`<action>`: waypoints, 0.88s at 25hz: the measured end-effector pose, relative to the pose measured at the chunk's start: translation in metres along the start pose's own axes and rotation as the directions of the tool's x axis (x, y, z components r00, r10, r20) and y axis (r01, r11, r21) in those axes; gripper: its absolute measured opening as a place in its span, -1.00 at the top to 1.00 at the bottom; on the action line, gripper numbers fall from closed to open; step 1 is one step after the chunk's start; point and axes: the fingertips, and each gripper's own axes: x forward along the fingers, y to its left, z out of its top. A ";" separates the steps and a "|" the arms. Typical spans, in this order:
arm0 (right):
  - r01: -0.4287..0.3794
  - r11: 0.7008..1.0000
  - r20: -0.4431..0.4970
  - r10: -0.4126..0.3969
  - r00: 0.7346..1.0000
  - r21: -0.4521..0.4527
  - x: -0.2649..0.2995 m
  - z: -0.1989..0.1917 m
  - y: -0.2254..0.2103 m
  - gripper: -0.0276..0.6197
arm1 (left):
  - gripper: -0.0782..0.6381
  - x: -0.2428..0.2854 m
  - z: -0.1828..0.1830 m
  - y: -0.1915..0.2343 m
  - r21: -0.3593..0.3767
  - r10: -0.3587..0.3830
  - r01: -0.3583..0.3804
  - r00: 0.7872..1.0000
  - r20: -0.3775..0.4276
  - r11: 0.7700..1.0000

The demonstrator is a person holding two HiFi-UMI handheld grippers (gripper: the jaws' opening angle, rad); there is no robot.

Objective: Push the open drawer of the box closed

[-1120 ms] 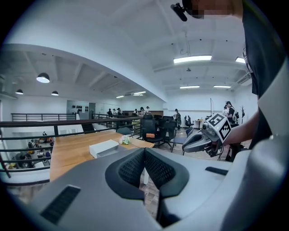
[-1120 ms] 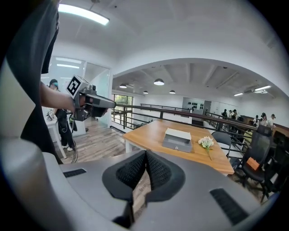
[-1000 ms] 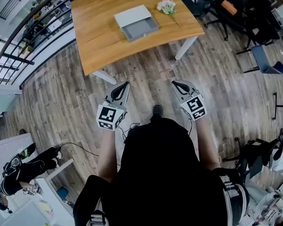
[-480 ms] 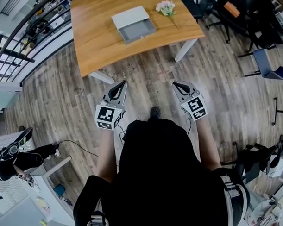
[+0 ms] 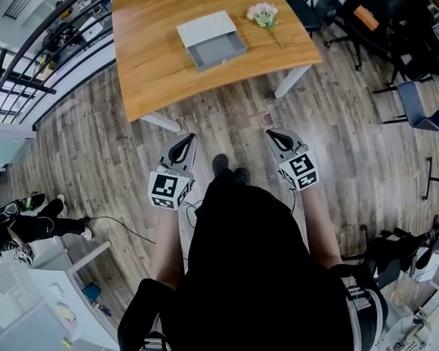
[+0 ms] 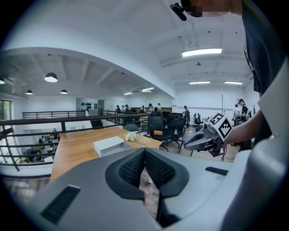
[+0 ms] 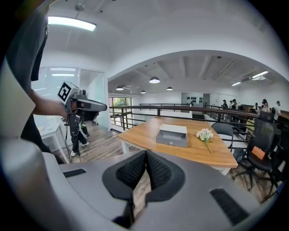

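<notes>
A grey box (image 5: 207, 29) lies on the wooden table (image 5: 151, 65) ahead, its drawer (image 5: 219, 52) pulled out toward me. The same box (image 7: 173, 131) shows in the right gripper view with the drawer front (image 7: 171, 142) facing me, and it appears small as the box (image 6: 107, 145) in the left gripper view. My left gripper (image 5: 184, 143) and right gripper (image 5: 277, 138) hang over the floor well short of the table, both shut with nothing between the jaws. My right gripper (image 6: 198, 140) also shows in the left gripper view, and my left gripper (image 7: 90, 106) in the right one.
A small bunch of white flowers (image 5: 263, 14) lies on the table right of the box. Black office chairs (image 5: 376, 22) stand at the right. A metal railing (image 5: 35, 55) runs along the left. A person (image 5: 31, 228) is at the far left by a white desk (image 5: 51, 299).
I have stepped slightly forward; one foot now shows ahead of me. Both grippers stay shut and hold roughly the same pose. The person at the left has shifted.
</notes>
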 end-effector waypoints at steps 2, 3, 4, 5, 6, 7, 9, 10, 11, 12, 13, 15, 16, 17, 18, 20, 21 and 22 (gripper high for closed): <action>-0.004 1.000 -0.016 0.004 1.000 -0.020 0.002 -0.001 -0.004 0.86 | 0.72 0.005 0.002 0.002 -0.013 0.004 -0.003 1.000 0.010 1.000; -0.004 1.000 -0.026 0.004 1.000 -0.030 0.004 -0.003 -0.007 0.86 | 0.72 0.008 0.004 0.003 -0.014 0.004 -0.004 1.000 0.015 1.000; -0.004 0.999 -0.034 0.002 0.999 -0.039 0.005 -0.003 -0.009 0.86 | 0.72 0.011 0.006 0.004 -0.011 0.004 -0.004 1.000 0.019 1.000; -0.002 0.999 -0.041 0.000 0.999 -0.047 0.006 -0.004 -0.012 0.86 | 0.72 0.013 0.008 0.004 -0.007 0.003 -0.003 1.000 0.022 1.000; 0.002 0.998 -0.045 -0.005 0.999 -0.055 0.006 -0.003 -0.014 0.86 | 0.72 0.015 0.009 0.005 -0.005 0.001 -0.001 1.000 0.025 1.000; 0.008 0.998 -0.047 -0.011 0.999 -0.063 0.007 -0.003 -0.016 0.87 | 0.72 0.017 0.010 0.005 -0.003 -0.002 0.002 1.000 0.027 1.000; 0.022 0.997 -0.056 -0.026 0.998 -0.074 0.010 -0.001 -0.021 0.86 | 0.72 0.020 0.011 0.009 0.000 -0.006 0.006 1.000 0.029 1.000; 0.028 0.997 -0.062 -0.033 0.998 -0.076 0.013 -0.001 -0.024 0.87 | 0.72 0.022 0.012 0.012 0.001 -0.007 0.007 1.000 0.029 1.000; 0.033 0.997 -0.067 -0.038 0.997 -0.075 0.016 0.000 -0.027 0.86 | 0.72 0.025 0.012 0.015 0.001 -0.008 0.008 1.000 0.028 1.000; 0.036 0.997 -0.071 -0.042 0.997 -0.073 0.019 0.000 -0.029 0.86 | 0.72 0.026 0.013 0.019 0.001 -0.008 0.008 1.000 0.027 1.000; 0.039 0.997 -0.075 -0.045 0.996 -0.071 0.022 0.001 -0.030 0.87 | 0.72 0.028 0.013 0.022 0.000 -0.007 0.007 1.000 0.026 1.000; 0.044 0.997 -0.079 -0.049 0.996 -0.069 0.030 0.002 -0.031 0.87 | 0.72 0.029 0.012 0.030 -0.005 -0.005 0.005 1.000 0.024 1.000; 0.045 0.997 -0.078 -0.050 0.996 -0.067 0.034 0.004 -0.031 0.86 | 0.72 0.029 0.011 0.035 -0.008 -0.005 0.005 1.000 0.022 1.000; 0.045 0.997 -0.076 -0.050 0.996 -0.065 0.038 0.006 -0.032 0.86 | 0.72 0.031 0.011 0.039 -0.010 -0.005 0.005 1.000 0.021 1.000; 0.047 0.997 -0.074 -0.052 0.996 -0.064 0.042 0.009 -0.033 0.86 | 0.72 0.032 0.010 0.044 -0.010 -0.005 0.005 1.000 0.019 1.000; 0.049 0.997 -0.075 -0.054 0.996 -0.066 0.050 0.012 -0.038 0.86 | 0.72 0.038 0.011 0.053 -0.012 -0.003 0.003 1.000 0.018 1.000; 0.050 0.997 -0.078 -0.055 0.995 -0.066 0.053 0.012 -0.040 0.86 | 0.72 0.041 0.012 0.057 -0.013 -0.003 0.004 1.000 0.019 1.000; 0.051 0.997 -0.082 -0.057 0.995 -0.064 0.056 0.012 -0.043 0.86 | 0.72 0.044 0.014 0.060 -0.013 -0.005 0.006 1.000 0.020 1.000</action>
